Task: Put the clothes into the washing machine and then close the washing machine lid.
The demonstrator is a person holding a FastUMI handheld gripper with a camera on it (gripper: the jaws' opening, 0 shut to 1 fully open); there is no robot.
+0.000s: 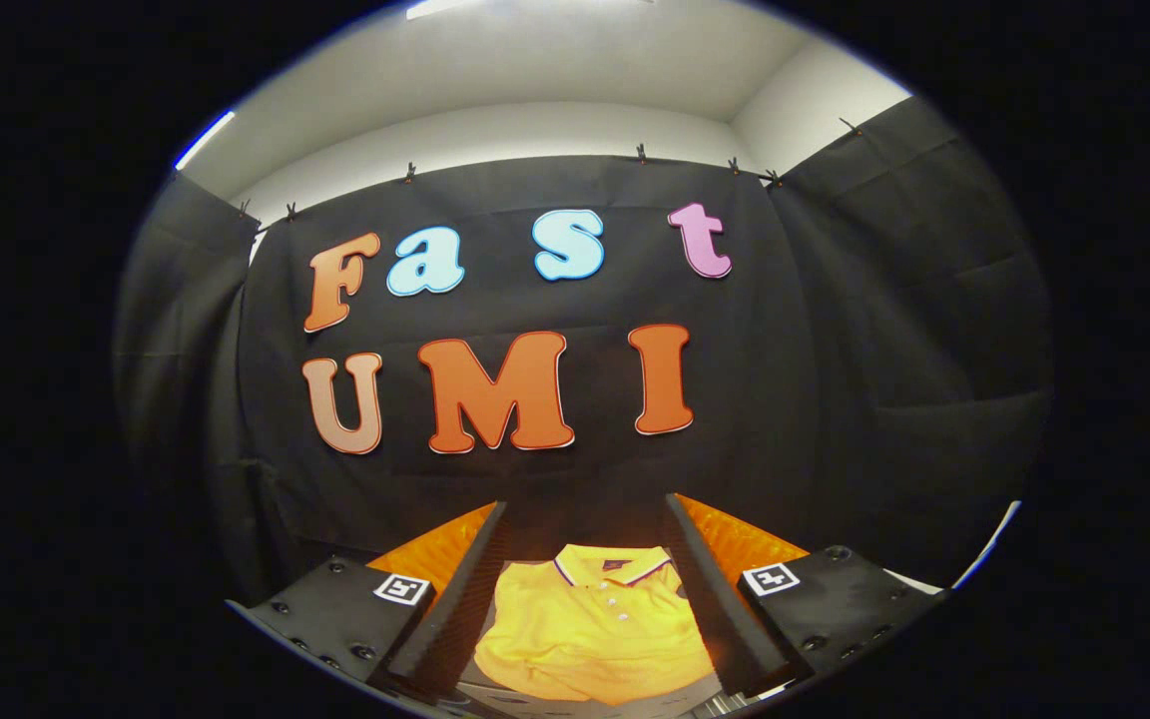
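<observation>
Clearly, the gripper (585, 589) is held wide apart and empty, with the yellow shirt (590, 629) lying flat below and between its fingers (460, 599), untouched. Nothing of the task is judged done yet. What the shirt rests on is mostly cut off.

The tool (585, 559) is level, its fingers (455, 609) spread apparently wide apart.

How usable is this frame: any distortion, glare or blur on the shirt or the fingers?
Gripper view: strong fisheye bending, the wall's cloth edges curve; the yellow shirt is evenly lit and fairly sharp, collar and buttons legible, no glare on it; the open gripper has dark fingers with little surface detail; a bright ceiling light strip flares slightly.
</observation>
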